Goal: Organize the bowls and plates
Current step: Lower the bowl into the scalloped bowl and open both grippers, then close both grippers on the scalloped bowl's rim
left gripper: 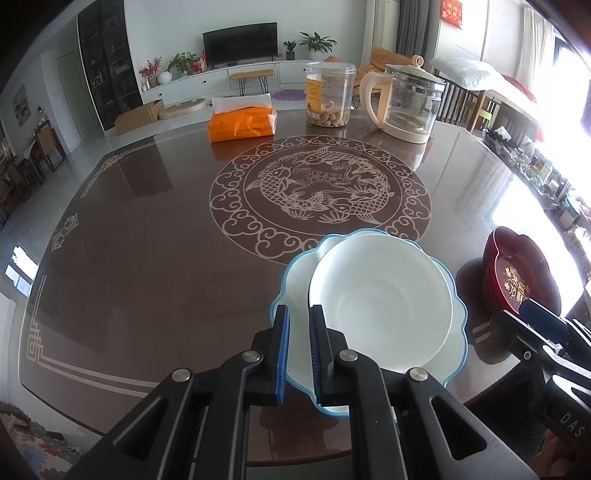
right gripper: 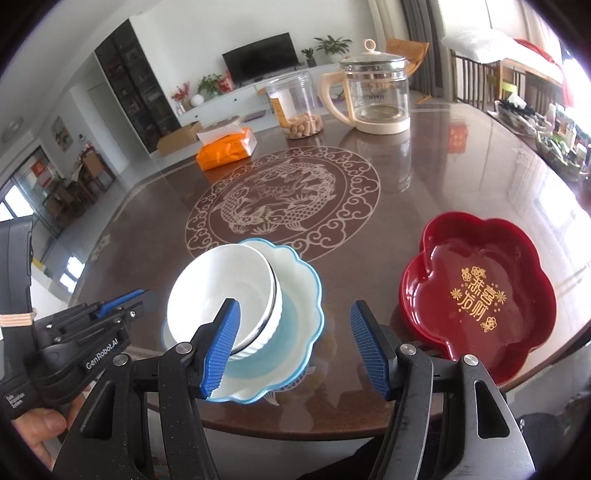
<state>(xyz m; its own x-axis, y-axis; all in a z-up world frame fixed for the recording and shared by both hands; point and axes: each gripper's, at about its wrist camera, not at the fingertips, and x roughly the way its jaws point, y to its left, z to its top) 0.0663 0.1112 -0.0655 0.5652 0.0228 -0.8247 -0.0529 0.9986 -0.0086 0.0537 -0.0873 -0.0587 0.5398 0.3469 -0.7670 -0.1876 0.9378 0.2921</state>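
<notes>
Left gripper [left gripper: 299,347] seemingly pinches the bowl [left gripper: 384,302] rim; right gripper [right gripper: 295,347] hovers wide apart

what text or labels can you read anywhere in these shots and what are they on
"GenRobot.AI": left tongs body.
"Data Acquisition System": same body, small but legible.
"DAS": right tongs body, cut off.
Gold Chinese characters: red plate; I can't read them surely.
Jar label, kettle print, red wall sign: too blurred.

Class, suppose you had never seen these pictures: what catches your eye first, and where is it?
A white bowl sits tilted in a blue-rimmed scalloped plate near the table's front edge. Right of it lies a red flower-shaped dish with gold characters. The fish medallion marks the centre of the brown table.
</notes>
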